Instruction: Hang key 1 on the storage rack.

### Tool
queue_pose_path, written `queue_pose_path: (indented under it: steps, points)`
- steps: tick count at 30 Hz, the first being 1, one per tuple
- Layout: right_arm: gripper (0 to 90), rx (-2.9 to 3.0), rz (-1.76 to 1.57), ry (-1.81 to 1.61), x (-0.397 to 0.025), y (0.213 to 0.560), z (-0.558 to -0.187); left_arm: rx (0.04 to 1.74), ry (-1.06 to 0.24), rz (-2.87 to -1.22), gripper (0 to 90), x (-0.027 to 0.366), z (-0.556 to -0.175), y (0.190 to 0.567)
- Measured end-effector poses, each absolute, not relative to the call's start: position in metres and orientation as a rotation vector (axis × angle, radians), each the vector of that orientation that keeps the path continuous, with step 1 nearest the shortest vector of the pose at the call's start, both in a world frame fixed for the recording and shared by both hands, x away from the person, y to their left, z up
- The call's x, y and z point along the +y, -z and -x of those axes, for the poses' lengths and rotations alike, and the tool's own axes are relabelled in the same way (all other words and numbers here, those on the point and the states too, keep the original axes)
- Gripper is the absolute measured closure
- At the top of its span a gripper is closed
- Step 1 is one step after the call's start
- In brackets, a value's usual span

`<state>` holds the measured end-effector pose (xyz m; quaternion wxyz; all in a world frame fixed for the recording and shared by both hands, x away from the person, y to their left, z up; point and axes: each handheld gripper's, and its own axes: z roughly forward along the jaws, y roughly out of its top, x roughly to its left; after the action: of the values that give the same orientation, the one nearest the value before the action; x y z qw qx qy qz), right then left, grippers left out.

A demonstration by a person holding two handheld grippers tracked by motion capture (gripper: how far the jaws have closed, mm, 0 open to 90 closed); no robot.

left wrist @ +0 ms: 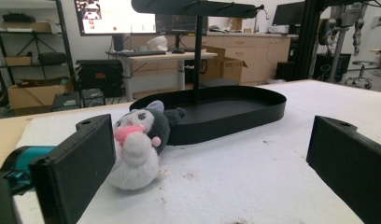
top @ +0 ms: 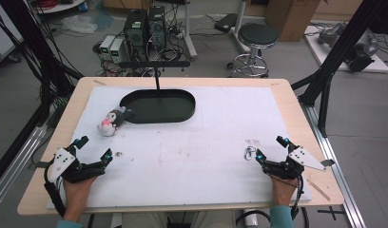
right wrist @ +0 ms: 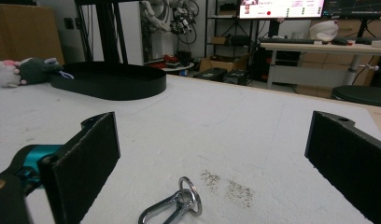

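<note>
With both grippers open, we aimed the right gripper (right wrist: 212, 158) squarely over the carabiner (right wrist: 172, 206) and the left gripper (left wrist: 207, 163) toward the plush toy (left wrist: 137, 149).

Counting what's sitting on the table: one plush toy (top: 112, 122), lying just beside one black oval tray (top: 182, 110). One upright stand (top: 157, 71) with a crossbar is rising from that tray. One metal carabiner (top: 249, 153) with a key ring is lying on one white mat (top: 206, 137). I'm holding two grippers: one left gripper (top: 94, 148), one right gripper (top: 272, 148), both with jaws spread wide. Behind the table, one round stool (top: 257, 35) is standing.
</note>
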<state>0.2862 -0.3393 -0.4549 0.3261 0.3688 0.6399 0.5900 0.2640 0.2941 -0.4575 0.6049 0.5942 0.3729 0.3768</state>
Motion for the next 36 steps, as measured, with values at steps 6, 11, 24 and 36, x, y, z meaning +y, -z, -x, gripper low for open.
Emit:
queue_pose_path:
  steps: [6,11,24,36]
  points:
    - [2.3,1.67,-0.97,-1.544,-0.339,0.455,-0.286,0.858,-0.877,-1.373,1.8,0.294,-0.263,0.458]
    - [2.3,1.666,-0.974,-1.552,-0.34,0.455,-0.286,0.859,-0.878,-1.37,1.7,0.294,-0.263,0.458]
    - [2.4,1.655,-0.963,-1.56,-0.341,0.455,-0.285,0.886,-0.854,-1.353,1.8,0.296,-0.265,0.457]
    - [2.3,1.654,-0.965,-1.563,-0.341,0.455,-0.285,0.943,-0.876,-1.407,1.7,0.312,-0.275,0.42]
